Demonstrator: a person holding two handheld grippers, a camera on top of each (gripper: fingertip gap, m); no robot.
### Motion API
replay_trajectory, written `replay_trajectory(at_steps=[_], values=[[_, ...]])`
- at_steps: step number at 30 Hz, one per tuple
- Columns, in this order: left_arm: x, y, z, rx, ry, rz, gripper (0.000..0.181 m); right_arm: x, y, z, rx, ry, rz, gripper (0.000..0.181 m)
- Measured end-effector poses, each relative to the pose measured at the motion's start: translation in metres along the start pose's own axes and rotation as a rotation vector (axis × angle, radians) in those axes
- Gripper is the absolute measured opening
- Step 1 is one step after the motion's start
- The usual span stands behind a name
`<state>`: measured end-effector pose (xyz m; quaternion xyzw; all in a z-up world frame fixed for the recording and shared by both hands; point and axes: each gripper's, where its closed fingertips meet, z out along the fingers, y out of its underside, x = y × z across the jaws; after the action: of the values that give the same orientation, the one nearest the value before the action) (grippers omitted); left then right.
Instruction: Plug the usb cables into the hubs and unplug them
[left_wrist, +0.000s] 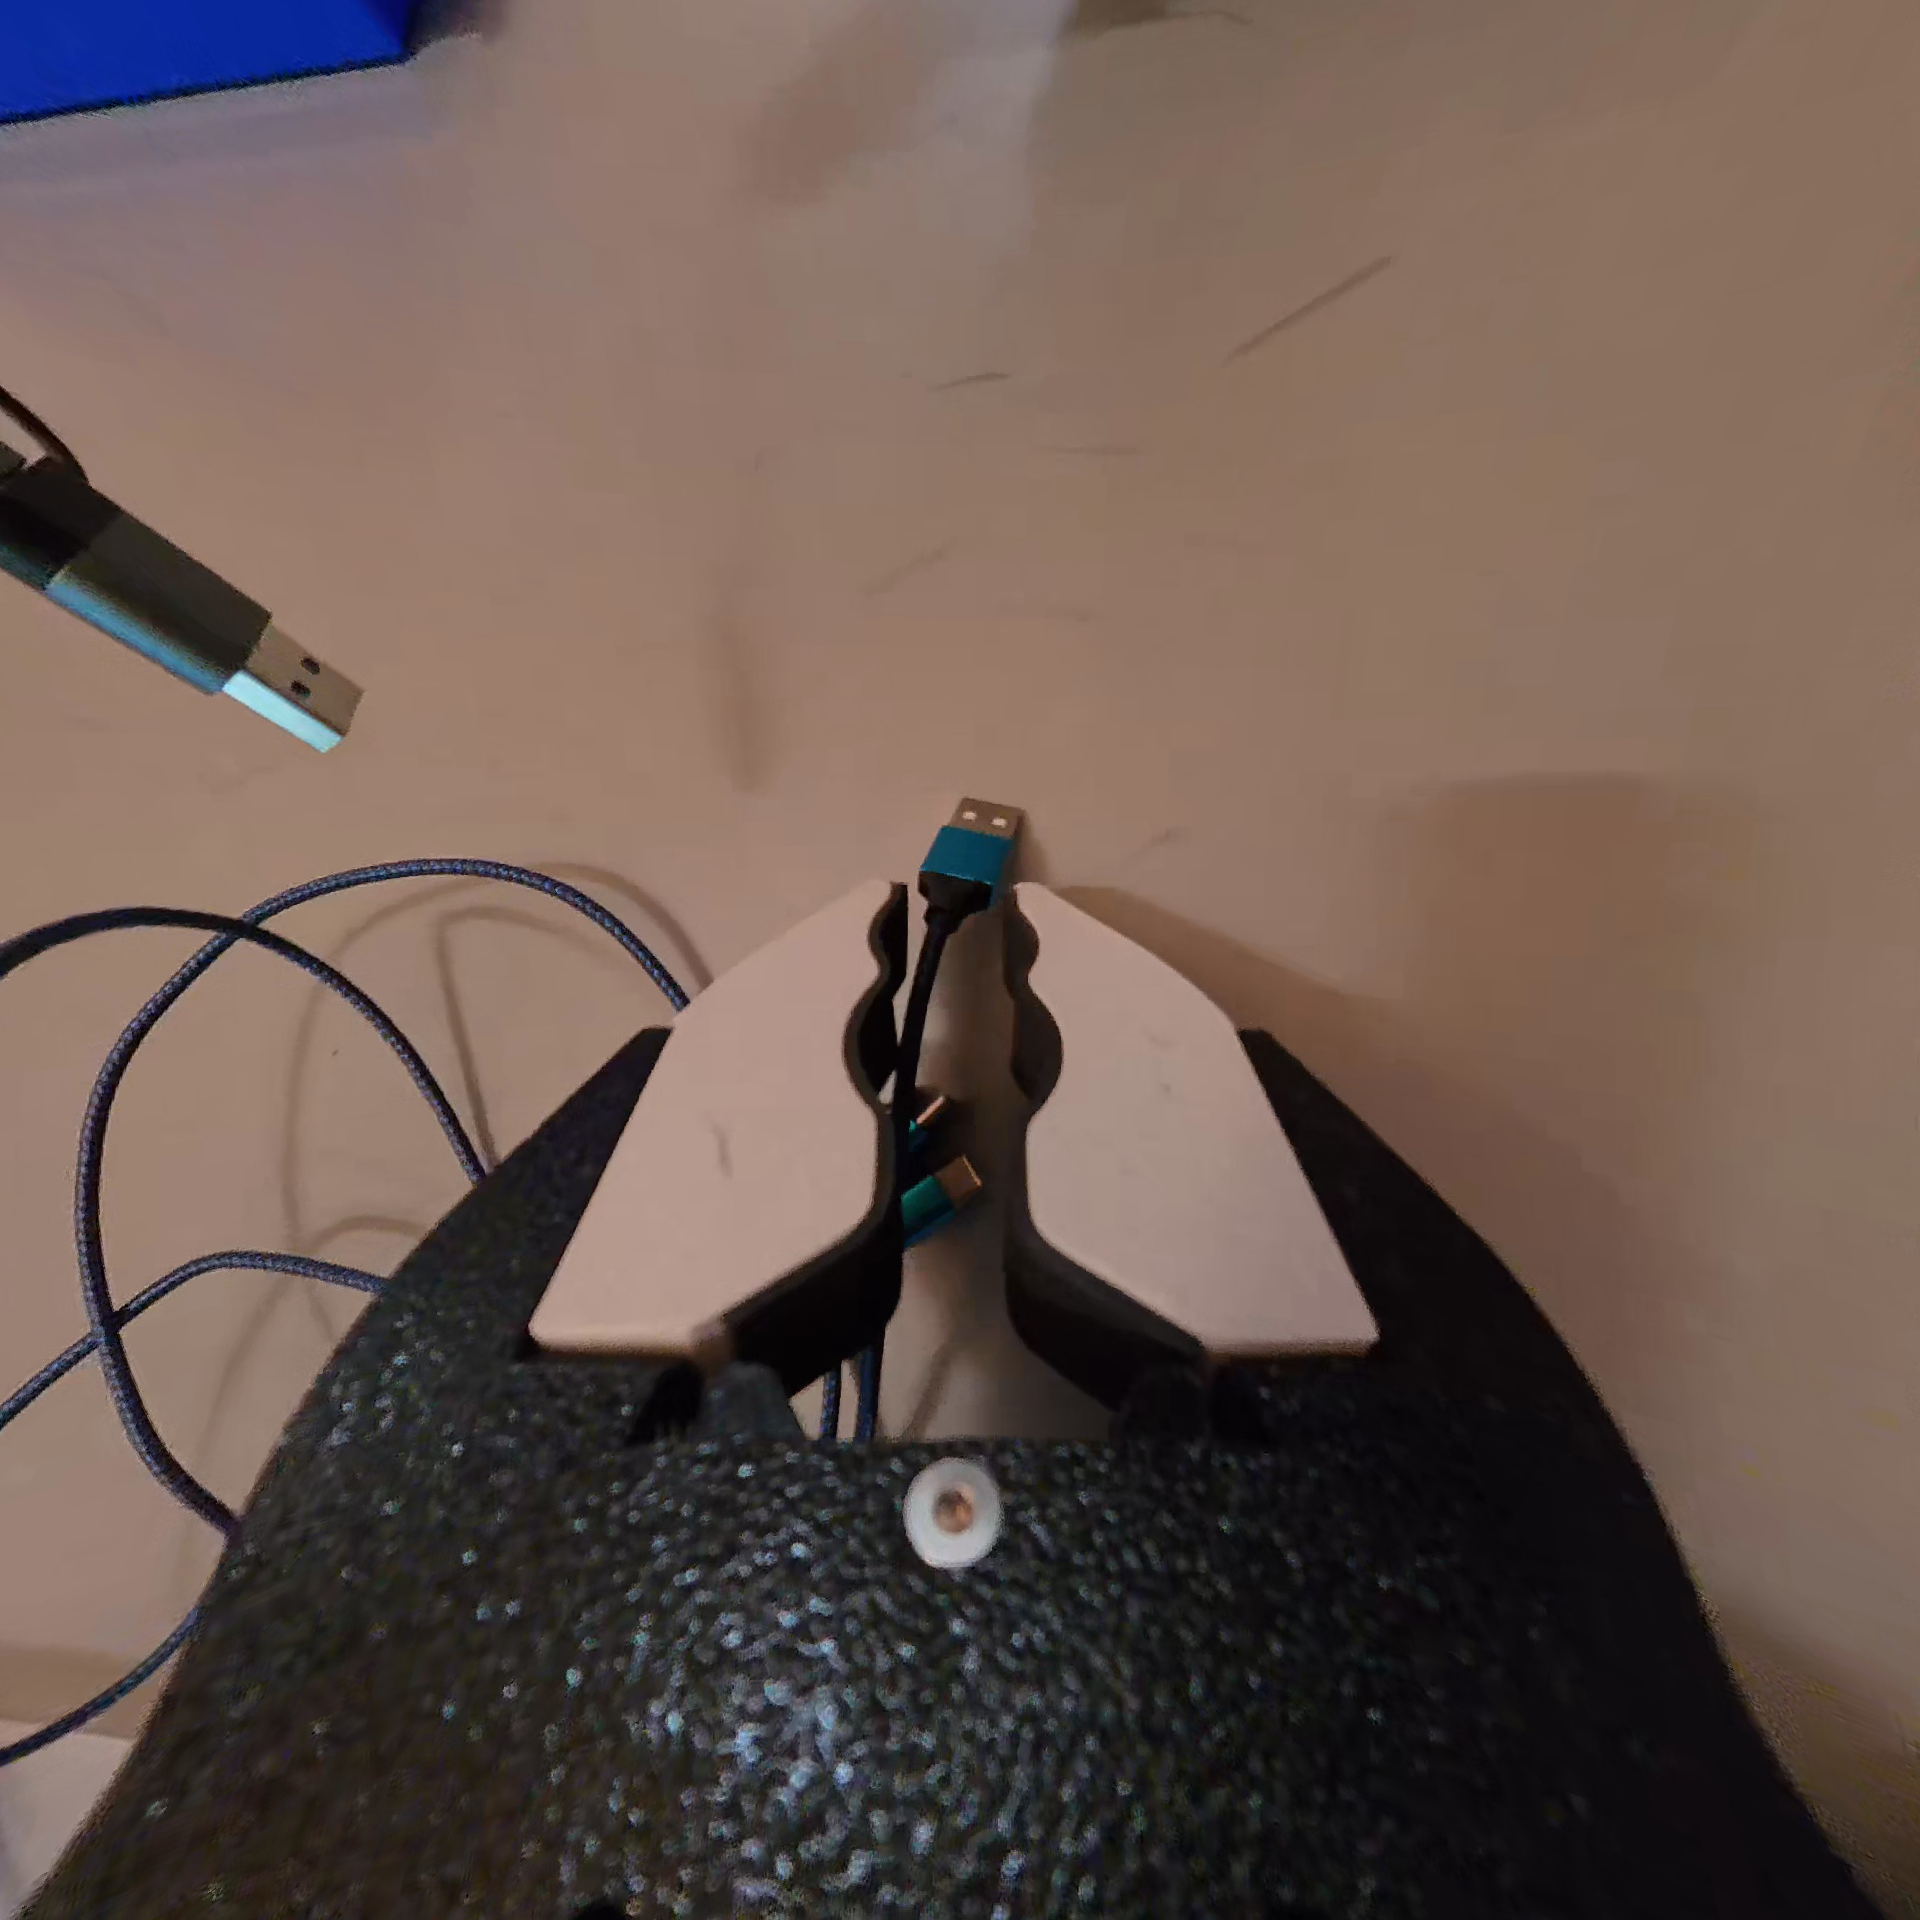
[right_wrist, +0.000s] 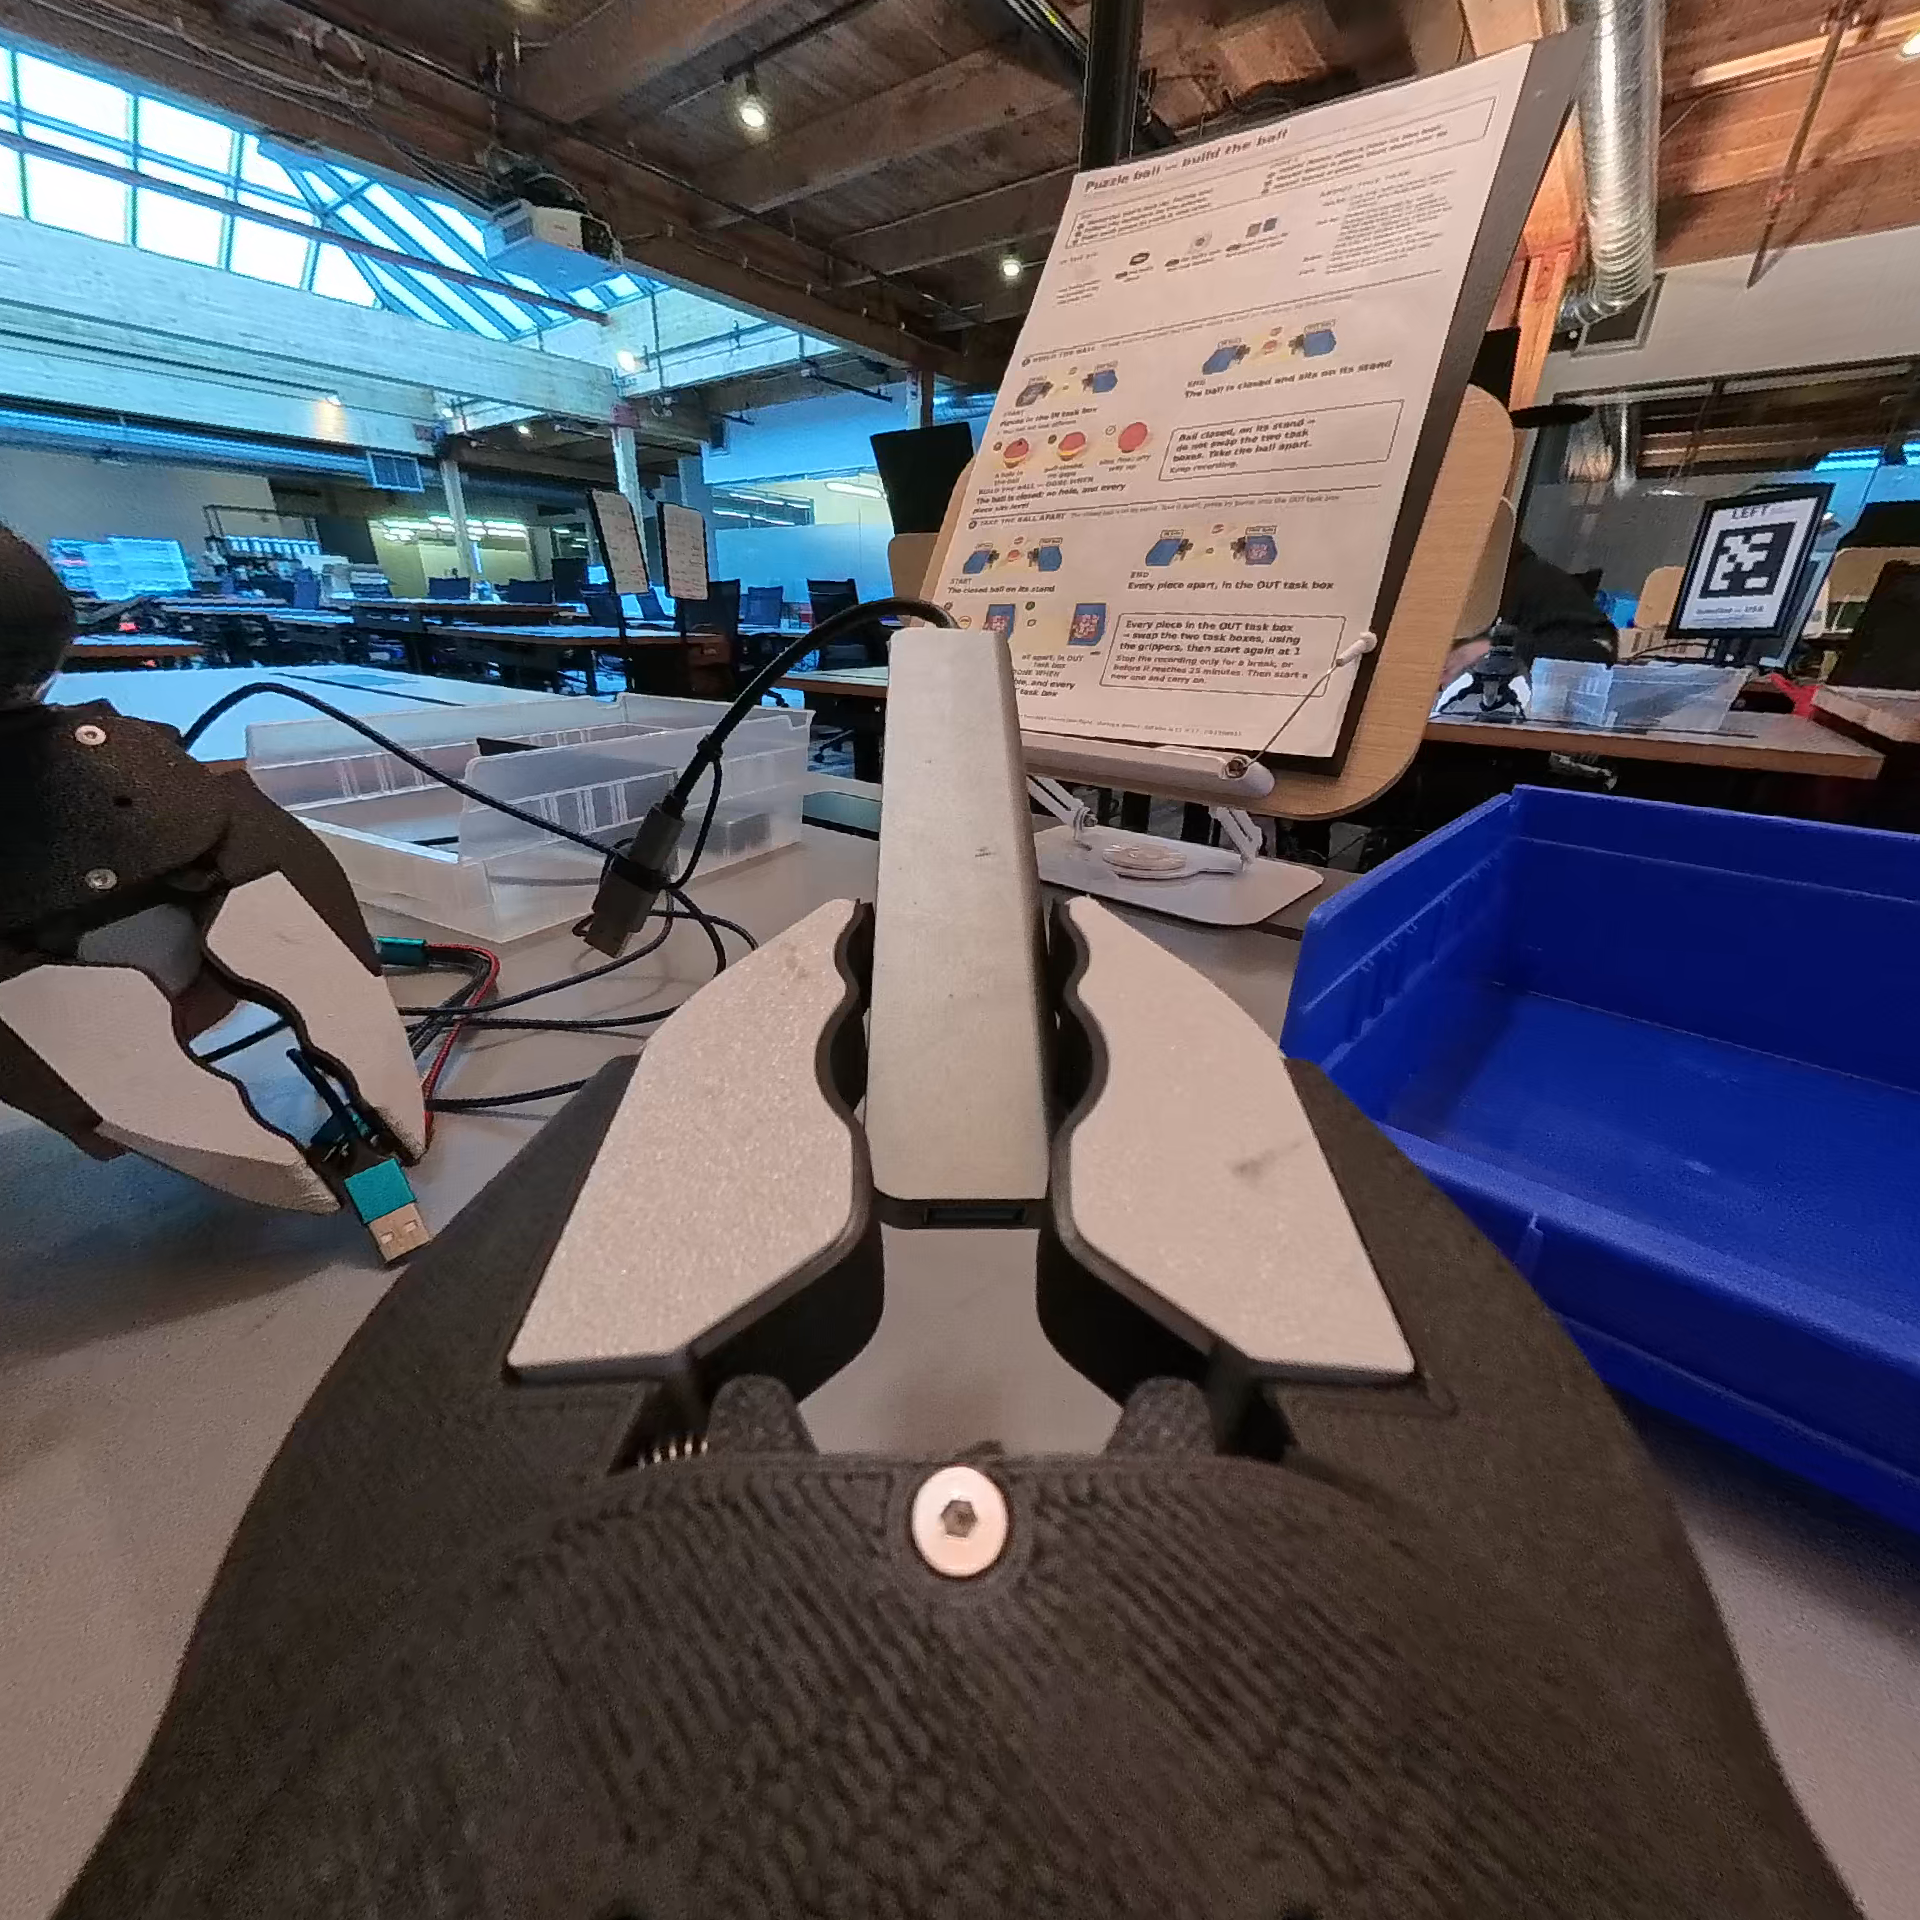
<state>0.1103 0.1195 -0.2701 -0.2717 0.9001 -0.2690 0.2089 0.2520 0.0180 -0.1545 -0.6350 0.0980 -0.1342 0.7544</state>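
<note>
My right gripper (right_wrist: 961, 914) is shut on a grey metal USB hub (right_wrist: 956, 1039) and holds it lengthwise above the table, an end port facing the camera. The hub's own black lead loops from its far end to a grey USB-A plug (right_wrist: 629, 904), which hangs free; that plug also shows in the left wrist view (left_wrist: 208, 623). My left gripper (left_wrist: 961, 894) points down at the table, shut on the rear of a teal USB-A plug (left_wrist: 971, 847) whose metal end sticks out past the fingertips. The right wrist view shows this gripper (right_wrist: 348, 1158) and plug (right_wrist: 390, 1210) to the hub's left.
A blue bin (right_wrist: 1662, 1039) stands at the right. Clear plastic trays (right_wrist: 520, 790) and a document stand with a printed sheet (right_wrist: 1195, 468) are behind. Red and dark cables (right_wrist: 457, 987) lie on the table. Blue braided cables (left_wrist: 156, 1039) and teal USB-C plugs (left_wrist: 940, 1195) lie below the left gripper. There is about 20 centimetres between the tips of the two grippers.
</note>
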Motion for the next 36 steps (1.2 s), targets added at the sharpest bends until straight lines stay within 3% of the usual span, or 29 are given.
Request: replay_trajectory(at_steps=[5,8,12,17,20,24,28,32,36], values=[[-0.001,-0.005,0.0,0.012,-0.011,-0.001,0.013,0.0,0.0,0.0,0.0,-0.001,0.002,0.032],[-0.012,-0.017,-0.004,0.035,-0.085,-0.117,0.013,0.0,0.0,0.0,-0.002,0.005,-0.006,0.032],[-0.037,-0.049,-0.019,0.099,-0.222,-0.333,0.013,0.001,0.001,0.001,-0.011,0.019,-0.013,0.032],[-0.06,-0.097,-0.029,0.152,-0.411,-0.351,0.013,0.002,0.007,0.004,-0.061,0.04,0.008,0.032],[-0.069,-0.111,-0.03,0.229,-0.463,-0.379,0.013,0.002,0.012,0.006,-0.099,0.075,0.022,0.032],[-0.07,-0.117,-0.037,0.368,-0.443,-0.451,0.013,-0.01,0.018,0.012,-0.18,0.07,0.028,0.032],[-0.076,-0.111,-0.049,0.371,-0.468,-0.475,0.013,-0.032,0.018,0.022,-0.264,0.016,0.013,0.032],[-0.078,-0.1,-0.049,0.331,-0.477,-0.485,0.013,-0.049,0.01,0.025,-0.249,-0.003,0.015,0.032],[-0.078,-0.105,-0.051,0.411,-0.416,-0.542,0.012,-0.057,0.009,0.026,-0.259,-0.007,-0.039,0.032]])
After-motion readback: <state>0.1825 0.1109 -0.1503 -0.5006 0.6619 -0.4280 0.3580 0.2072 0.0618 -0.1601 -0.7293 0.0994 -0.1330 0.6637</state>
